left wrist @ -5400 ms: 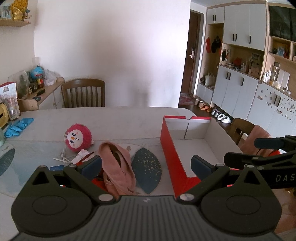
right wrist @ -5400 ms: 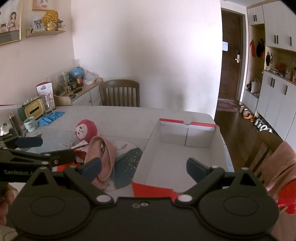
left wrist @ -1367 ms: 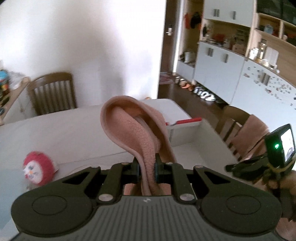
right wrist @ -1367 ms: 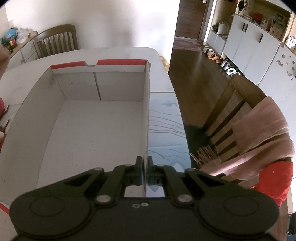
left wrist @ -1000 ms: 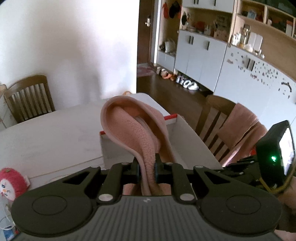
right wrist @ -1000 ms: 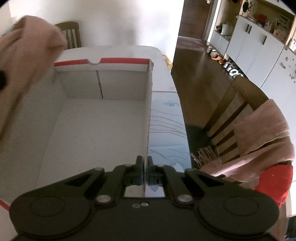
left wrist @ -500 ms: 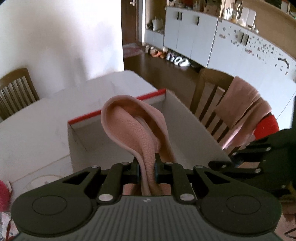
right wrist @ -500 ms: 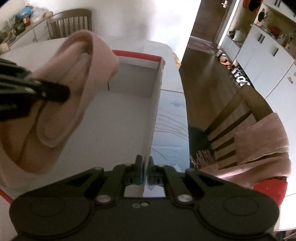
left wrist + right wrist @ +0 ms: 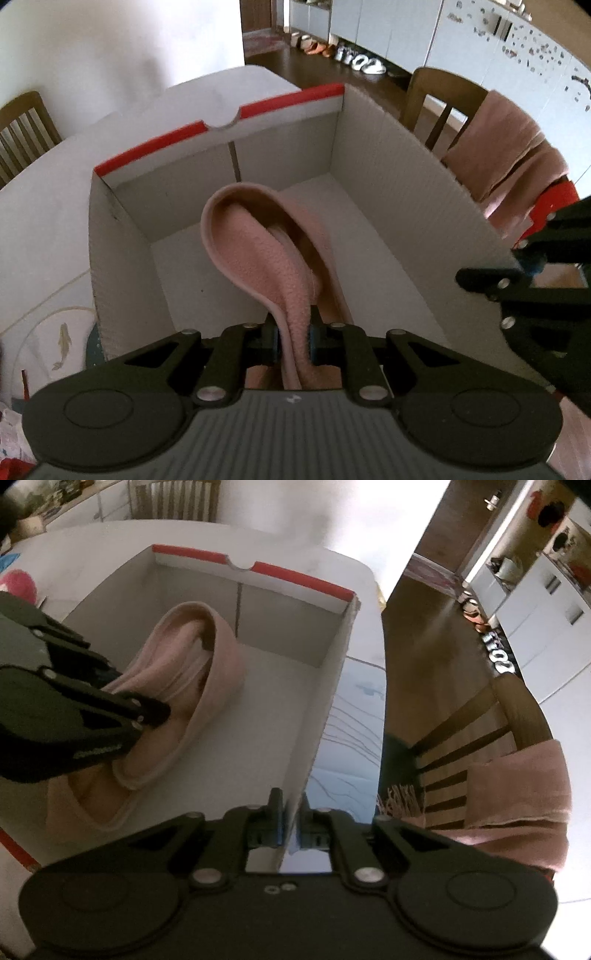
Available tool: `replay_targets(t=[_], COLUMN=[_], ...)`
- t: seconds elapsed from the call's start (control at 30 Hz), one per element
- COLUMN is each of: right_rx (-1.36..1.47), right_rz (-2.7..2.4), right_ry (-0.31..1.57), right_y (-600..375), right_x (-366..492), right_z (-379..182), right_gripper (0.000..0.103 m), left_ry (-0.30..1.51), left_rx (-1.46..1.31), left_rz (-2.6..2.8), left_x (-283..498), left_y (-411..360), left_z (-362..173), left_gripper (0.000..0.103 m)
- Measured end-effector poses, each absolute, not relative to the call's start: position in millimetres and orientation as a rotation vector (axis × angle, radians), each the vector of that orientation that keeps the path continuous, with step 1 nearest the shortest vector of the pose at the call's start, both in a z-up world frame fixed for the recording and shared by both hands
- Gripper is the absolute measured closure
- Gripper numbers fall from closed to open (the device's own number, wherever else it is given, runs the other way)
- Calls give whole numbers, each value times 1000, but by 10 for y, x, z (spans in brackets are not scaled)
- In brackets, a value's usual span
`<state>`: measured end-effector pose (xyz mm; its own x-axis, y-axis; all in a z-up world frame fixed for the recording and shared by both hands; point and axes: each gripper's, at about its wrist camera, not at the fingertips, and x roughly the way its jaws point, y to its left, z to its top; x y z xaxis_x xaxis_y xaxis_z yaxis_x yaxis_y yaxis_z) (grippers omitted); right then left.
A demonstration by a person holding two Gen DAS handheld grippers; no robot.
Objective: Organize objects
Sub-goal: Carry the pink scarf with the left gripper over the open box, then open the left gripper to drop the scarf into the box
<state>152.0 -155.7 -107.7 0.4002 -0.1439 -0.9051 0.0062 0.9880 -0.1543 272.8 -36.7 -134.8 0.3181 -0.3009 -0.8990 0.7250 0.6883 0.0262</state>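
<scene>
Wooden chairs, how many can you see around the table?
2: one chair at the table's far end, another chair beside the box, draped with a pink cloth. Others may be hidden.

Pink slipper [image 9: 258, 258] heel hidden behind left gripper [image 9: 293, 341], pink plush toy [image 9: 16, 585] cut off by frame edge

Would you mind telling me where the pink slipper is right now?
In both wrist views the pink slipper sits inside the red-edged box, pinched by the left gripper, left of the wall the right gripper clamps.
</scene>
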Motion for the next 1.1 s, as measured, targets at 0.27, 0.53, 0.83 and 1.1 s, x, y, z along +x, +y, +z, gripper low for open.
replay_targets(t=[0.27, 0.53, 0.83, 1.1], right_rx=[-162, -187, -200, -215], right_rz=[-75, -63, -61, -48], right_ry=[1169, 1178, 1172, 1164], right_y=[-1535, -1517, -1504, -1508], right_x=[1538, 1556, 1546, 1535], right_z=[-1072, -1071, -1084, -1090], right_gripper=[97, 96, 96, 96], left_ry=[1115, 1080, 1001, 916], left_rx=[493, 487, 430, 347], left_rz=[-701, -671, -681, -679], left_x=[2790, 2782, 2652, 2448], left_y=[-399, -342, -182, 157], left_z=[-1476, -1389, -1097, -685], left_gripper=[89, 58, 41, 41])
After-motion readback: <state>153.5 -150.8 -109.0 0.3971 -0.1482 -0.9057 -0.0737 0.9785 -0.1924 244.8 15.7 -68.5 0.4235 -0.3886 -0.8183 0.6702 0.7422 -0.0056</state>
